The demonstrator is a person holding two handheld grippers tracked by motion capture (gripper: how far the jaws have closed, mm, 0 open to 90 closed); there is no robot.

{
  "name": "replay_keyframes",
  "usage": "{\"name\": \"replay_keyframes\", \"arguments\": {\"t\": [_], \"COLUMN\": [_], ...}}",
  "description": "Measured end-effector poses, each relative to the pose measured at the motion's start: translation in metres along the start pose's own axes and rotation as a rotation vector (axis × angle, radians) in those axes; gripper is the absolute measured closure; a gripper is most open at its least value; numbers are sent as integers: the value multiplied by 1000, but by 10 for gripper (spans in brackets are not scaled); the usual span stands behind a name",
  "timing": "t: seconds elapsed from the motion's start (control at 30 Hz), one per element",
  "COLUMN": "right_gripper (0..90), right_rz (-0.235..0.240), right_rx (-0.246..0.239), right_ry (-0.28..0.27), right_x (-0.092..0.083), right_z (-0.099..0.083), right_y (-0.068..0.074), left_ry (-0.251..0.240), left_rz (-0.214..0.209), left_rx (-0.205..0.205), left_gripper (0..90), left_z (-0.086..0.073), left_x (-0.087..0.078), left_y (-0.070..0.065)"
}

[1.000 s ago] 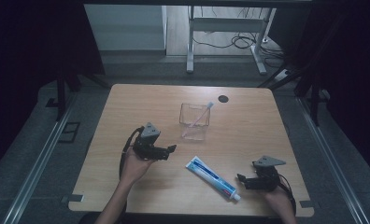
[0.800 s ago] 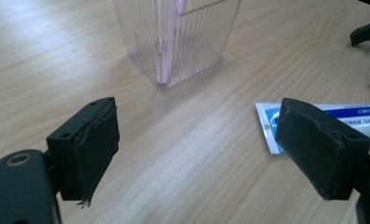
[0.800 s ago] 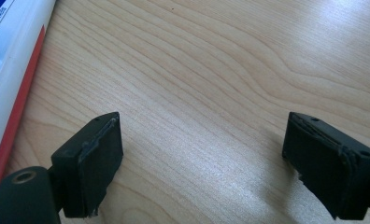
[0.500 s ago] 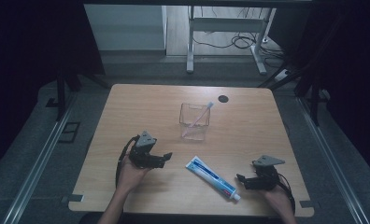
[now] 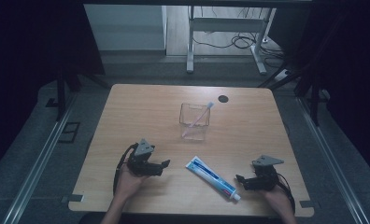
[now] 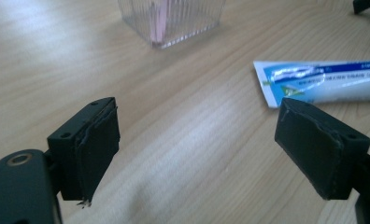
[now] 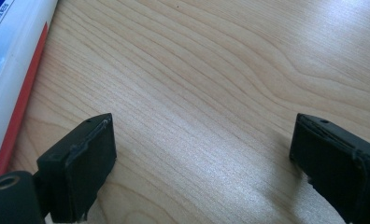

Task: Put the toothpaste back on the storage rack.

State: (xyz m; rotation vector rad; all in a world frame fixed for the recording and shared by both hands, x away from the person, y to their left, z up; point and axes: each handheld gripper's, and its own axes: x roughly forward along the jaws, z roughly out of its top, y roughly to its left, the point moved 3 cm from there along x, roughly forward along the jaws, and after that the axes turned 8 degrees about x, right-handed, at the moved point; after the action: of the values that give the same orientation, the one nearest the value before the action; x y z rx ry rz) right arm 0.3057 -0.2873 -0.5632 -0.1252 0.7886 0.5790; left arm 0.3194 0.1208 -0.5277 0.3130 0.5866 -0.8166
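Note:
A white and blue toothpaste tube lies flat on the wooden table near its front edge, cap toward the right hand. My left gripper sits low to the tube's left, open and empty; in the left gripper view the tube's flat end lies just beyond the right jaw. My right gripper rests just right of the cap. Its jaws have just been opening and hold nothing, with the tube at the left edge. A clear ribbed cup holds a toothbrush.
The cup stands mid-table, beyond both grippers. A small dark round hole marks the table's far side. Behind the table are metal desk legs and cables on the floor. Bare wood lies between the grippers and the cup.
My left gripper has come down and back toward the table's front edge, ending left of the tube. The right gripper has stayed in place.

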Motion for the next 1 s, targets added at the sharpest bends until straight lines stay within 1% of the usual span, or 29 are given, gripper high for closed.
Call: {"name": "replay_keyframes", "arguments": {"t": [0.13,0.27,0.33,0.5,0.6,0.7,0.73,0.8,0.87,1.0], "right_gripper": [69,72,75,93,102,106,108,114,125,134], "right_rz": [0,-1,-3,-3,-2,-1,-1,0,0,4], "right_rx": [0,1,3,7,5,4,4,4,3,5], "right_ry": [0,0,-2,-4,-7,-7,-6,-6,-6,2], "right_x": [0,0,0,-1,-2,-2,-2,-2,-3,-3], "right_z": [0,0,0,0,-1,-1,-1,-1,-1,0], "right_y": [0,0,0,0,-1,-1,-1,-1,-1,-1], "left_ry": [14,32,48,73,93,125,147,160,166,166], "left_rz": [-7,-17,-7,0,5,12,12,27,32,33], "left_rx": [-15,-22,-17,-19,-13,-7,-9,4,13,11], "left_gripper": [144,144,143,143,143,142,143,142,140,140], "left_z": [-10,-18,-21,-27,-31,-35,-35,-35,-35,-35], "left_x": [2,3,3,6,9,13,14,16,16,16], "left_y": [-2,-5,-6,-4,-5,-6,-6,-7,-8,-7]}}
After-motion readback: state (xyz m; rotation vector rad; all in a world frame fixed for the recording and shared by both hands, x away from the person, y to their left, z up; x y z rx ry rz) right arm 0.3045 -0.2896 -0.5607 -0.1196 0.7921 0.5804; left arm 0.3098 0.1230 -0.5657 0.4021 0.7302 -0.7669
